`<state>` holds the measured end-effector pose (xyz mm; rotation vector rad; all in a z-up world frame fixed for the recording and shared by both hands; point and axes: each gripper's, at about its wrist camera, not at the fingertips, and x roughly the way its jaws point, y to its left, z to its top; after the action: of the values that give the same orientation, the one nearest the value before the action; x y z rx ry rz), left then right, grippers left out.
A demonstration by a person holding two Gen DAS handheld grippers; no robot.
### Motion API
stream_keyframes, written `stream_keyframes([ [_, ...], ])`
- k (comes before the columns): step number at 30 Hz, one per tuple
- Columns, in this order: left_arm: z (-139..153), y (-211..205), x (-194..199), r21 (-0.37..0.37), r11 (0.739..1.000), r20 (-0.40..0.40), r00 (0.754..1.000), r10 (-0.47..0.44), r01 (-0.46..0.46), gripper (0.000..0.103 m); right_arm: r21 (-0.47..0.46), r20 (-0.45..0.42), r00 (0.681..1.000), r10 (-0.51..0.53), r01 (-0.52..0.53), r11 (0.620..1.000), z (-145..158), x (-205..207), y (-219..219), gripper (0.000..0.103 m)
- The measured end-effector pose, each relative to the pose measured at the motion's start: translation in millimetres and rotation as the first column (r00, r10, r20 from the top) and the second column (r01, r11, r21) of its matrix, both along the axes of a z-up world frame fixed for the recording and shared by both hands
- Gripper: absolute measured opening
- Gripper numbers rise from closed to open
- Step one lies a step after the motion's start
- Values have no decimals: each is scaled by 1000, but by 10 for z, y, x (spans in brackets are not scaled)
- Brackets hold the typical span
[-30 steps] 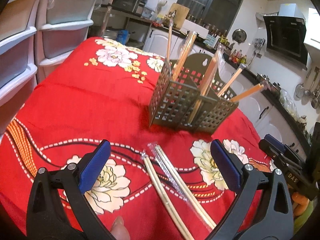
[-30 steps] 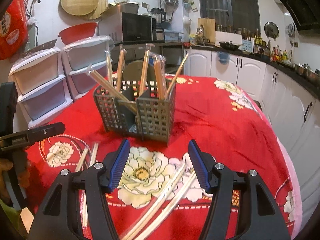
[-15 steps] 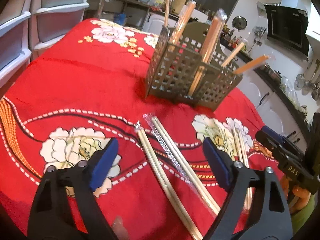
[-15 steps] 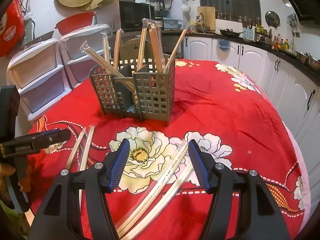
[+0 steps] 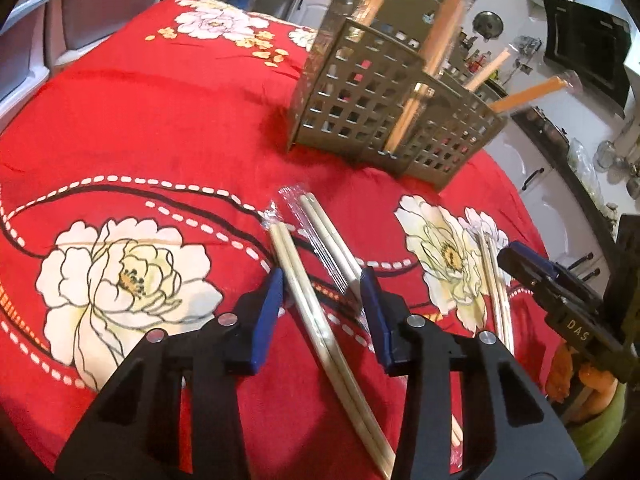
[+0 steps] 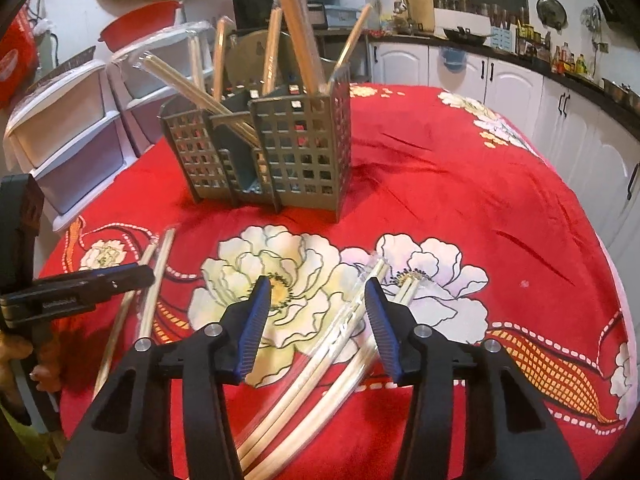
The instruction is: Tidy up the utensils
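Observation:
A grey lattice utensil holder [image 5: 384, 92] stands on the red flowered tablecloth [image 5: 168, 128] with several wrapped chopstick pairs leaning in it. Two wrapped chopstick pairs [image 5: 304, 280] lie on the cloth between the blue pads of my left gripper [image 5: 322, 290]. Its jaws are closing, and a gap still shows beside each pad. In the right wrist view, another wrapped bundle of pale chopsticks [image 6: 340, 332] lies between the jaws of my right gripper [image 6: 316, 300]. These jaws are closing too, and the bundle sits nearer the right pad without being pressed.
White plastic drawer units [image 6: 72, 132] stand beyond the table's far left edge. White kitchen cabinets [image 6: 520, 92] run along the right. The holder [image 6: 280, 148] stands a short way past both grippers. The cloth drops off at the round table edge [image 6: 616, 280] on the right.
Both grippers have come down closer to the cloth and over the chopsticks. The left jaws have narrowed a lot around the two pairs, and the right jaws have narrowed a little.

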<state>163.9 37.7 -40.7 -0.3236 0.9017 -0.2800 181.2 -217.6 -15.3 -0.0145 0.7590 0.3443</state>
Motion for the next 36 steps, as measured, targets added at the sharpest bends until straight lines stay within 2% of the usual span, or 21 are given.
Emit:
stream_keyframes([
  [6, -12, 62, 177, -16, 1000, -34, 999, 3, -4, 29, 5, -64, 998, -17, 17, 1000, -75, 229, -25, 42],
  [7, -10, 67, 201, -12, 1000, -38, 999, 7, -7, 26, 2, -80, 997, -23, 23, 1000, -97, 277, -27, 42],
  [13, -2, 83, 325, 8, 1000, -43, 999, 15, -15, 26, -16, -152, 986, -66, 64, 998, -235, 486, -54, 41],
  [16, -8, 78, 362, 20, 1000, -43, 999, 14, -13, 26, -21, -157, 985, -73, 70, 997, -261, 554, -41, 39],
  [21, -3, 46, 408, 45, 999, -37, 999, 10, -8, 26, -13, -176, 983, -60, 59, 998, -268, 681, 3, 23],
  [24, 2, 30, 415, 58, 998, -33, 999, 11, -10, 24, -8, -178, 983, -45, 45, 999, -257, 729, 56, 16],
  [28, 10, 49, 431, 58, 998, -31, 999, 13, -11, 17, 10, -167, 986, -16, 18, 1000, -204, 729, 138, 15],
  [31, 20, 97, 435, 51, 998, -33, 999, 25, -24, 6, 30, -147, 989, 8, -3, 1000, -126, 704, 189, 14],
  [36, 47, 158, 380, 22, 1000, -22, 1000, 20, -20, 4, 57, -90, 994, 61, -56, 997, 52, 604, 278, 13],
])
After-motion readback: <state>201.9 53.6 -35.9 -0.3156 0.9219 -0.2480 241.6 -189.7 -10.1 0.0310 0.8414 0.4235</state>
